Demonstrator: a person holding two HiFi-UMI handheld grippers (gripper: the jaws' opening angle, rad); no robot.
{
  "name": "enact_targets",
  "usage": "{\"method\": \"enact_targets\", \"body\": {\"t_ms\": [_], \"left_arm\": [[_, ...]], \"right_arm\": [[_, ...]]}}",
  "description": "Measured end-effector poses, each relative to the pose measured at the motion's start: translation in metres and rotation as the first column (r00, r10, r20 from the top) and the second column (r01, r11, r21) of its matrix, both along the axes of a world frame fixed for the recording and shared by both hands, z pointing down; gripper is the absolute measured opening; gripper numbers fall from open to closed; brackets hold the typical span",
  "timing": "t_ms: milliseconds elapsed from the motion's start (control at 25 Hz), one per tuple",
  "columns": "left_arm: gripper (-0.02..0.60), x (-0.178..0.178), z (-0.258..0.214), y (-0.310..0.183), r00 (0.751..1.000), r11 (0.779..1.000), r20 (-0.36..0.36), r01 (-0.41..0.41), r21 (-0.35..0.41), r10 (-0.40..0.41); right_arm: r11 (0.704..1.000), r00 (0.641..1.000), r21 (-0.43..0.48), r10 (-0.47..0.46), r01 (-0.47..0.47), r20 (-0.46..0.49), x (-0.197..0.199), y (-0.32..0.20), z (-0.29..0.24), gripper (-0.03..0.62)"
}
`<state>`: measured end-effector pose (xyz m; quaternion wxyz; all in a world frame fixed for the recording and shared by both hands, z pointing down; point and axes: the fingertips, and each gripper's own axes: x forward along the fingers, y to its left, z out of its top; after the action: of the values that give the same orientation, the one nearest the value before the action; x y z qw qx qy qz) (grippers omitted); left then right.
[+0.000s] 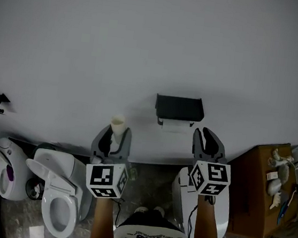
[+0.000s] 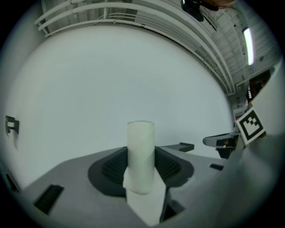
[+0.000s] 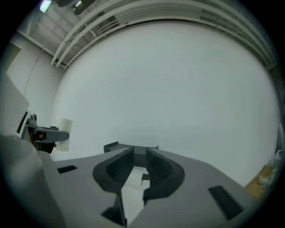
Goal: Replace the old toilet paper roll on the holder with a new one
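Two grippers are raised level toward the one wall [image 1: 147, 45]. The left gripper [image 1: 113, 137] has its jaws clamped on a single bare cardboard tube [image 2: 141, 156], the old roll's core, which stands upright with its open top above the jaws. The right gripper [image 3: 139, 156] has its jaws narrowly apart with nothing between them, pointing at the one black holder [image 1: 179, 108] fixed on the wall. A pale shape shows just under the holder; I cannot tell whether it is a roll. One toilet [image 1: 60, 207] stands at lower left, and one wooden cabinet [image 1: 259, 183] at right.
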<state>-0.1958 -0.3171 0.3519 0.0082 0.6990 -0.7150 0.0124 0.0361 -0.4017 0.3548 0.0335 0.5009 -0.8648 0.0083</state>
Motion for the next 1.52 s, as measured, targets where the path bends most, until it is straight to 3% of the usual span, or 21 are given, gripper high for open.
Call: {"method": "enact_targets", "body": {"t_ms": [40,280,440,1520], "left_arm": [[0.189,0.002,-0.001,-0.001,1.000,1.000,0.000,-0.003,0.002,0.003],[0.189,0.009,-0.009,-0.003,1.000,1.000,0.003,-0.015,0.017,0.015],[0.189,0.011,-0.010,-0.004,1.000,1.000,0.002,-0.016,0.020,0.016],[0.189,0.013,-0.012,0.006,1.000,1.000,0.011,-0.008,0.024,0.008]], "right_arm": [[1.000,0.999,-0.005,0.014,-0.014,0.033,0.005,0.001,-0.002,0.071],[0.998,0.995,0.006,0.066,-0.067,0.077,0.020,0.006,-0.003,0.037],[0.995,0.992,0.014,0.096,-0.097,0.077,0.028,0.010,-0.004,0.031],[0.998,0.996,-0.020,0.052,-0.051,0.067,0.021,0.022,0.003,0.023]]}}
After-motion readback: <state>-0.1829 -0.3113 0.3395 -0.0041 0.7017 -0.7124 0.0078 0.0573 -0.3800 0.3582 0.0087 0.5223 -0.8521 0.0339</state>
